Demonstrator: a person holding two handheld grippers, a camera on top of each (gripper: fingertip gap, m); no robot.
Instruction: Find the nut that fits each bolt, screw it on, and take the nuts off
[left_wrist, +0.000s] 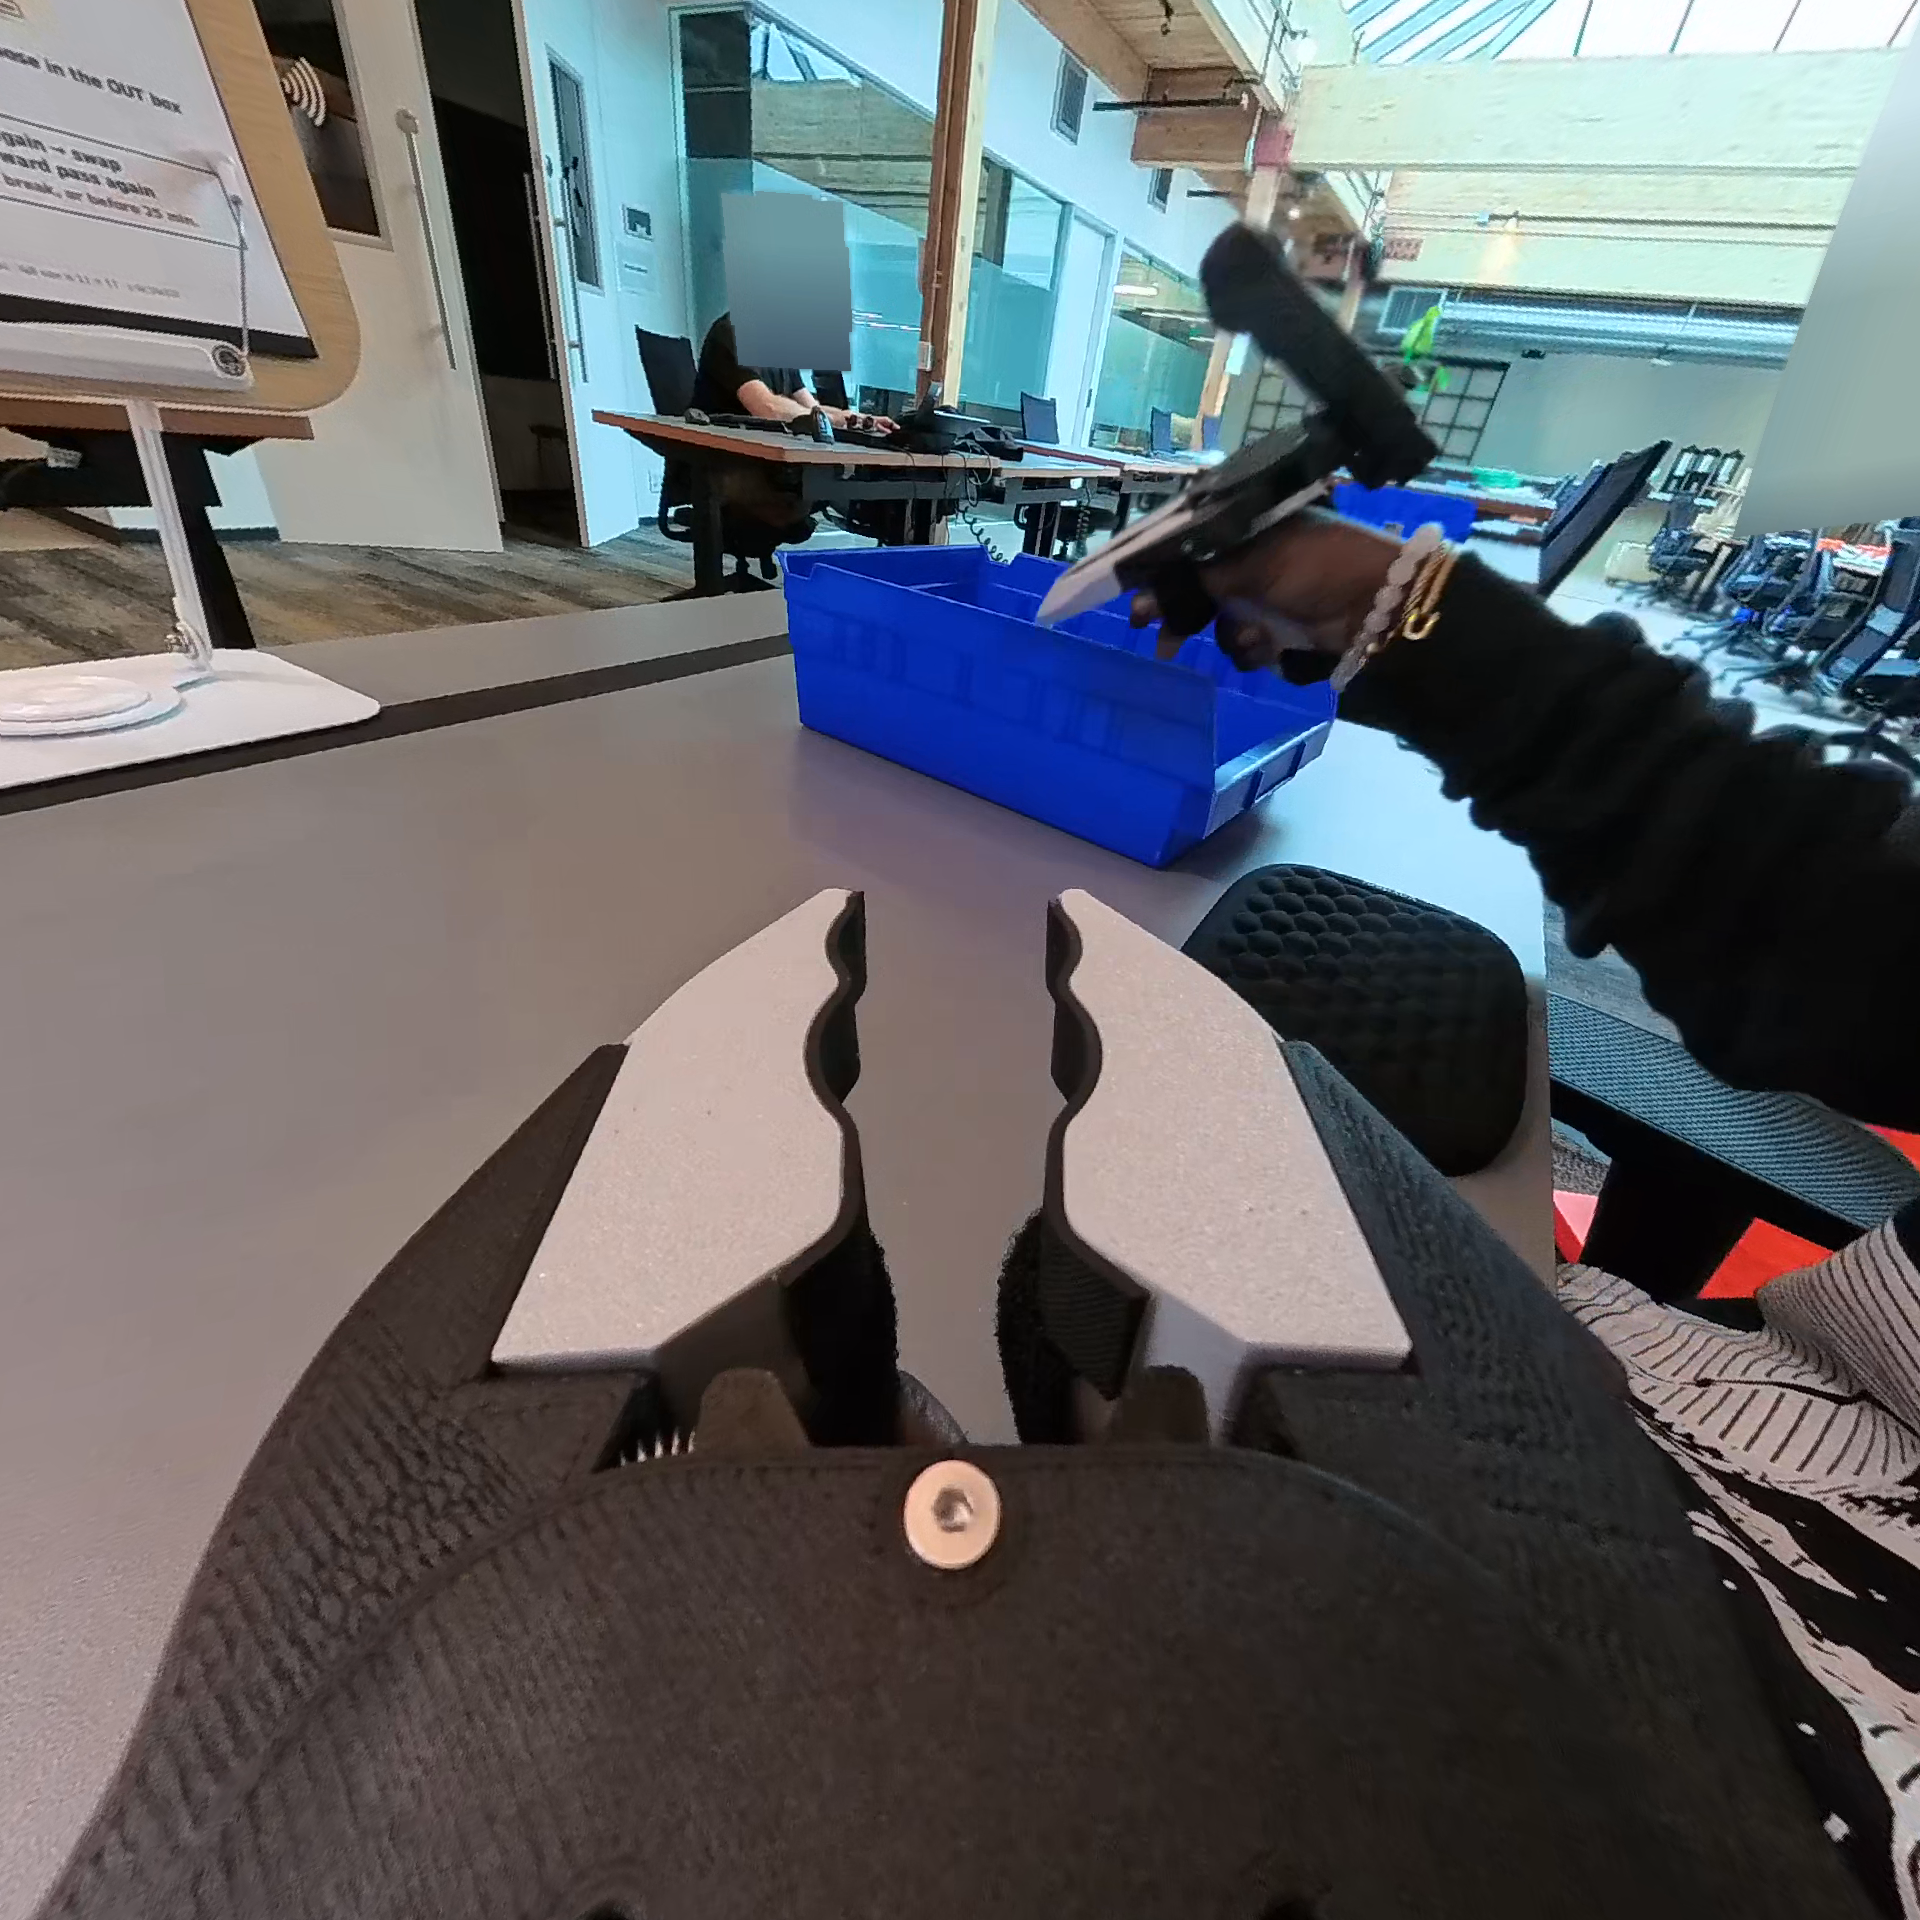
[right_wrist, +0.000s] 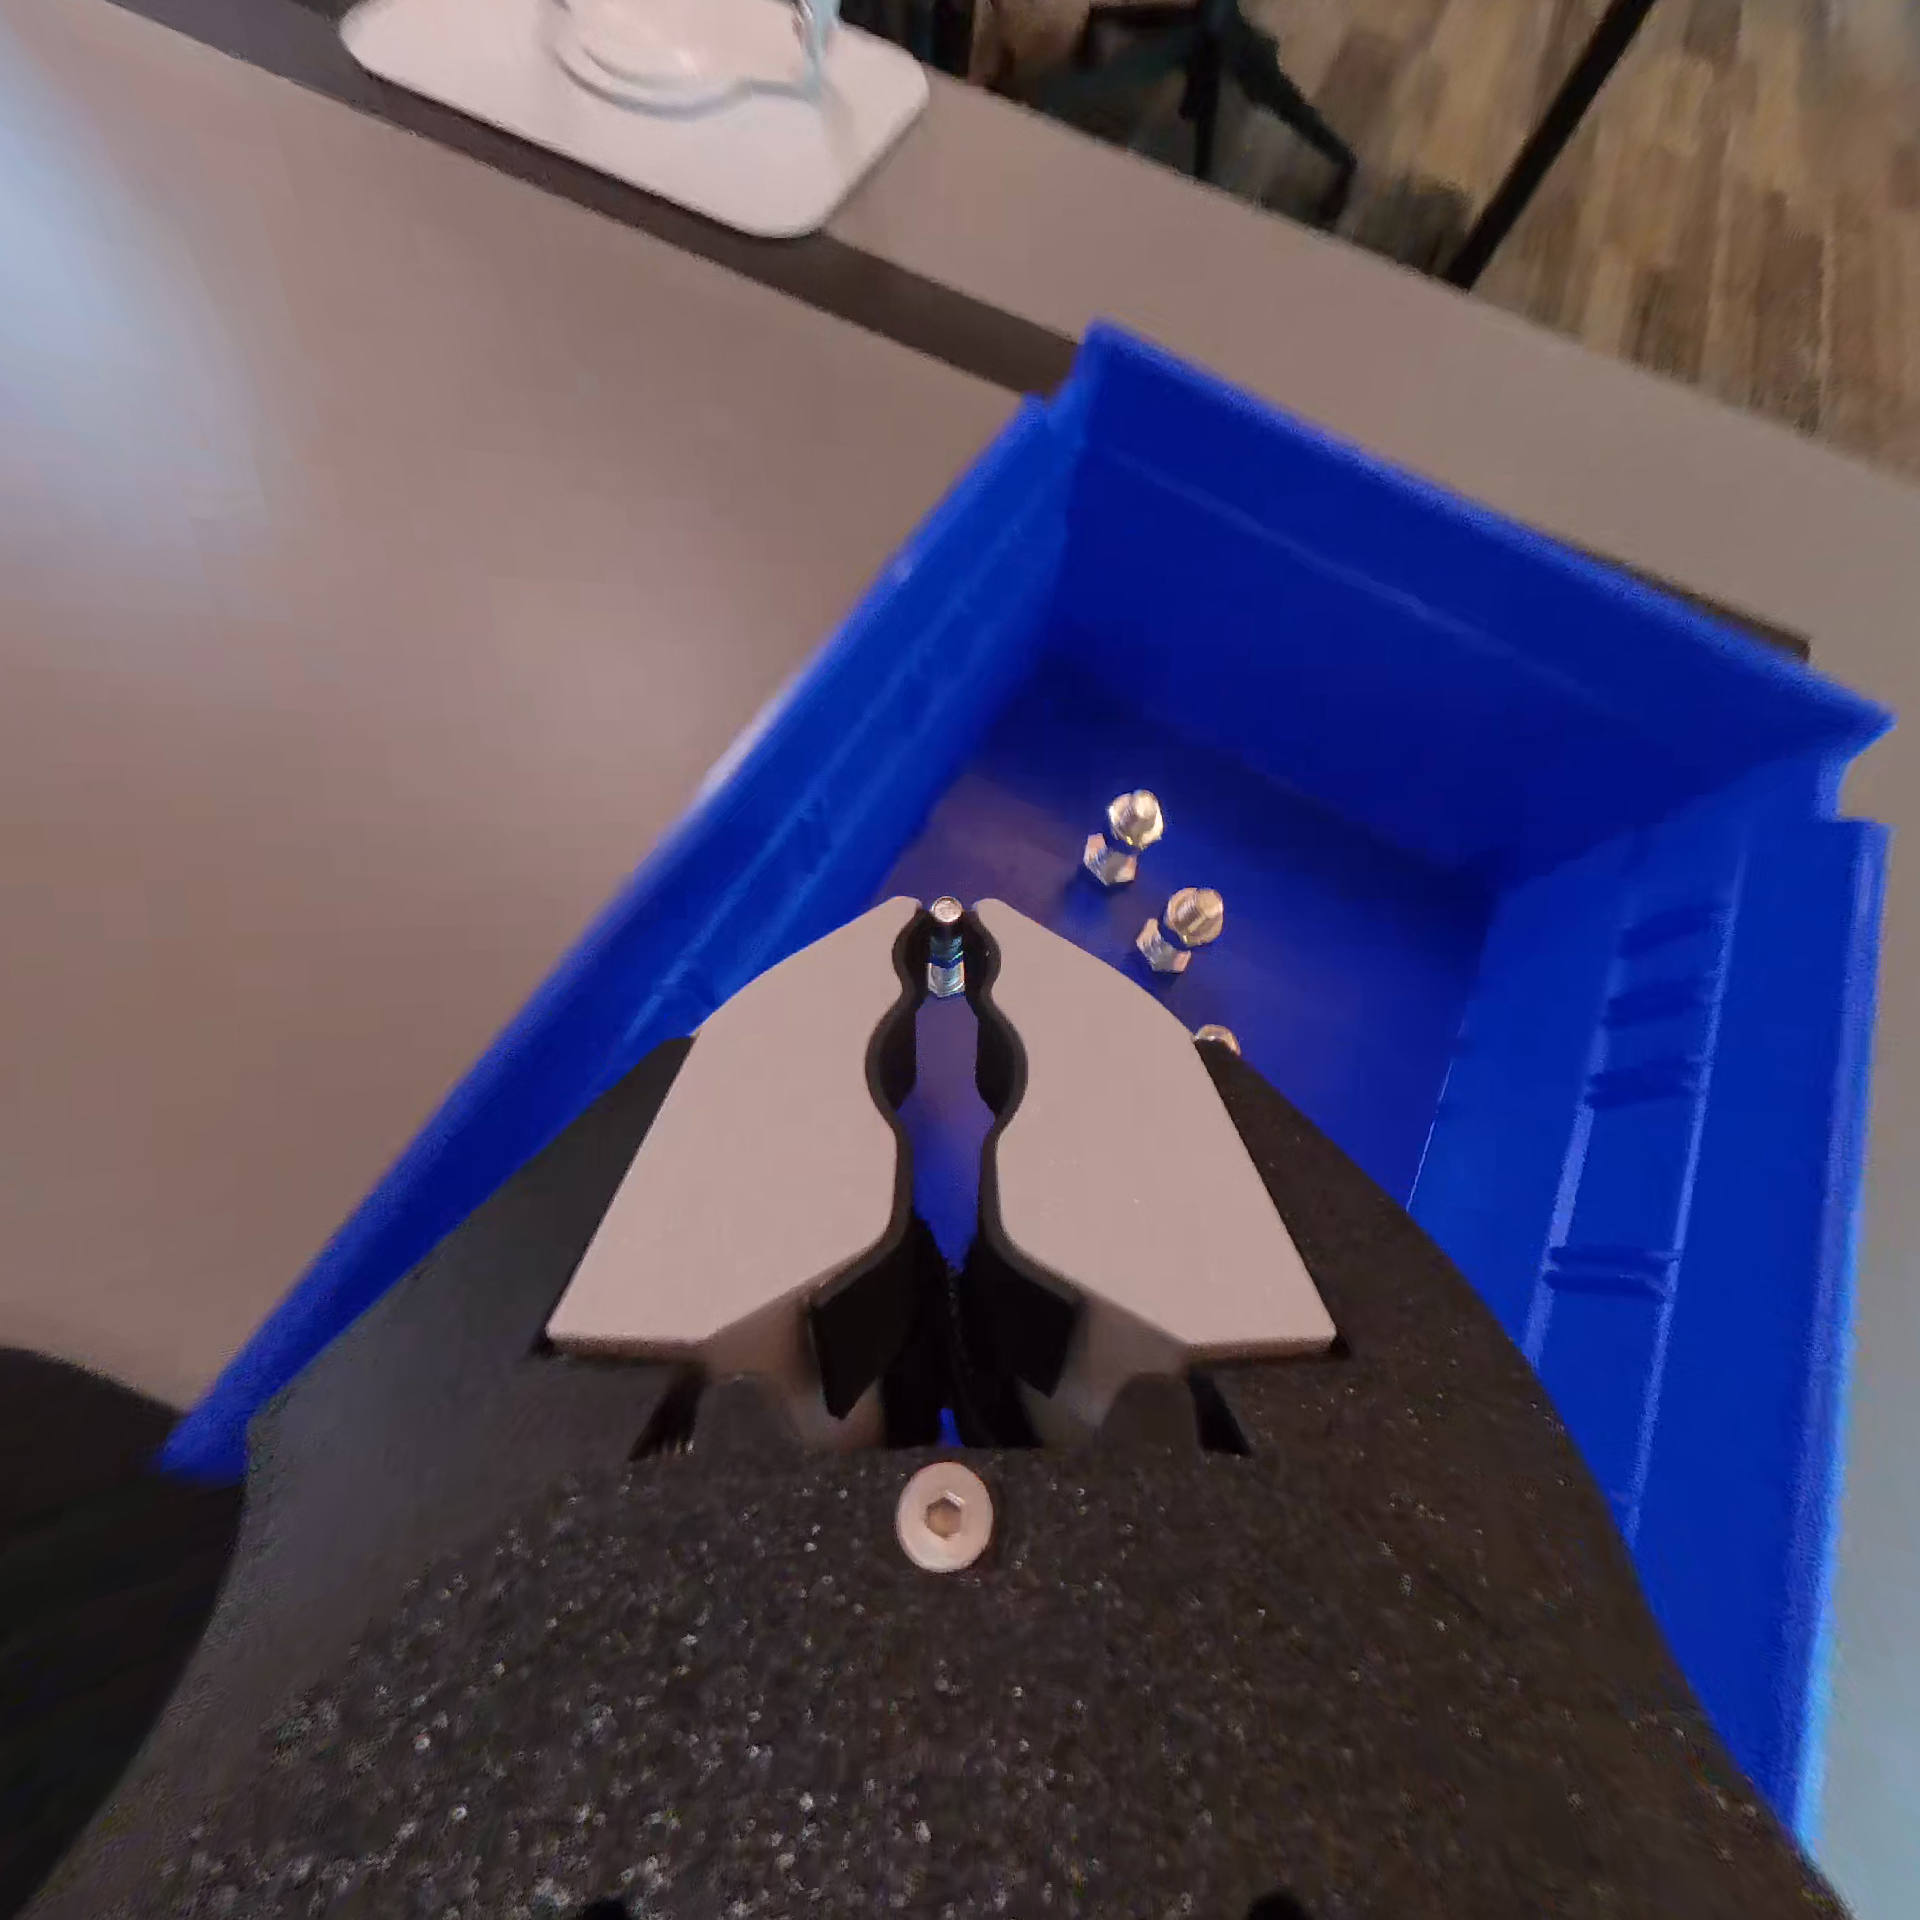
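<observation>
My left gripper (left_wrist: 956, 914) is open and empty, low over the grey table (left_wrist: 416, 935). A blue bin (left_wrist: 997, 707) stands ahead of it to the right. My right gripper (right_wrist: 948, 914) is shut on a small silver bolt (right_wrist: 945, 951) at its tips; the bolt hangs down with a nut on its shaft, above the blue bin (right_wrist: 1299, 623). Two silver bolts with nuts on them (right_wrist: 1122, 836) (right_wrist: 1179, 930) lie on the bin's floor. A third bolt (right_wrist: 1214, 1037) peeks out beside my right finger. In the left wrist view the right gripper (left_wrist: 1081, 592) hovers over the bin, held by a hand in a black sleeve.
A white sign stand (left_wrist: 156, 717) sits at the table's far left and also shows in the right wrist view (right_wrist: 665, 114). A black padded chair armrest (left_wrist: 1361, 997) lies at the table's right edge. A person sits at a far desk. Across from one pair of fingers to the other is roughly 35 centimetres.
</observation>
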